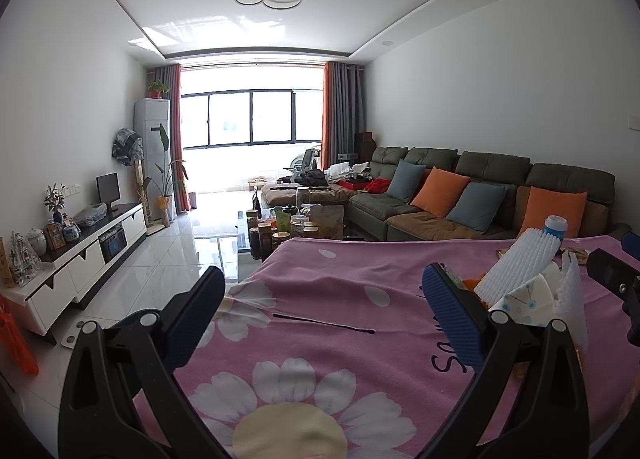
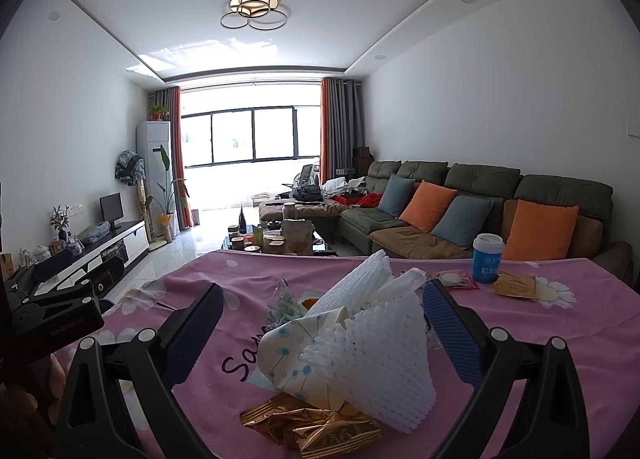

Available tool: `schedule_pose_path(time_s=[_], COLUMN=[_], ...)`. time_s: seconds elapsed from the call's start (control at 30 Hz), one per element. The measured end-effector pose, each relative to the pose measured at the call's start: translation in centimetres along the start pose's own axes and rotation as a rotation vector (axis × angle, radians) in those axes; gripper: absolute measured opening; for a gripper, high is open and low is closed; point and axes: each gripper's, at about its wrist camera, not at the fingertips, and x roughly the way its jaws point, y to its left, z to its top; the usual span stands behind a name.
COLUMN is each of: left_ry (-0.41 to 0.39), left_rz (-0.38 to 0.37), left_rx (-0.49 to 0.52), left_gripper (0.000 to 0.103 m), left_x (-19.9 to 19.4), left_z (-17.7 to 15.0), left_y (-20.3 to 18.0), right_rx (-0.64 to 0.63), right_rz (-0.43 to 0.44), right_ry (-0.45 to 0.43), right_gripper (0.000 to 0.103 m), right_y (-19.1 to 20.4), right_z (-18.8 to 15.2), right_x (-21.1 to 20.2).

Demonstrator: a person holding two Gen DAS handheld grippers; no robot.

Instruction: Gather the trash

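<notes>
A pile of trash lies on the pink flowered cloth (image 2: 192, 291): white foam fruit nets (image 2: 384, 363), a crumpled paper cup with blue dots (image 2: 288, 355), a clear patterned wrapper (image 2: 284, 305) and gold foil wrappers (image 2: 316, 425). My right gripper (image 2: 320, 323) is open, its jaws on either side of the pile. My left gripper (image 1: 320, 311) is open and empty over bare cloth, left of the pile (image 1: 520, 271). A thin dark stick (image 1: 324, 324) lies on the cloth between its jaws.
A blue and white cup (image 2: 487, 258) stands on the far right of the table. A red-edged packet (image 2: 454, 280) and a gold packet (image 2: 514, 286) lie by it. Beyond are a cluttered coffee table (image 2: 272, 239), a green sofa (image 2: 480, 195) and a TV cabinet (image 1: 80, 251).
</notes>
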Motion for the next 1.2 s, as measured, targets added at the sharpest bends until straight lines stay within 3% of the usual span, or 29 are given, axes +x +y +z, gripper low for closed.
schedule_pose_path(time_s=[1.2], left_ry=[-0.002], left_rz=[-0.012], left_rx=[-0.009], left_gripper=[0.097], left_x=[0.09], left_z=[-0.11], left_y=[-0.31], right_rx=[0.004], right_rz=[0.005], right_ry=[0.005], right_gripper=[0.096], right_y=[0.08], right_z=[-0.10], right_x=[0.28])
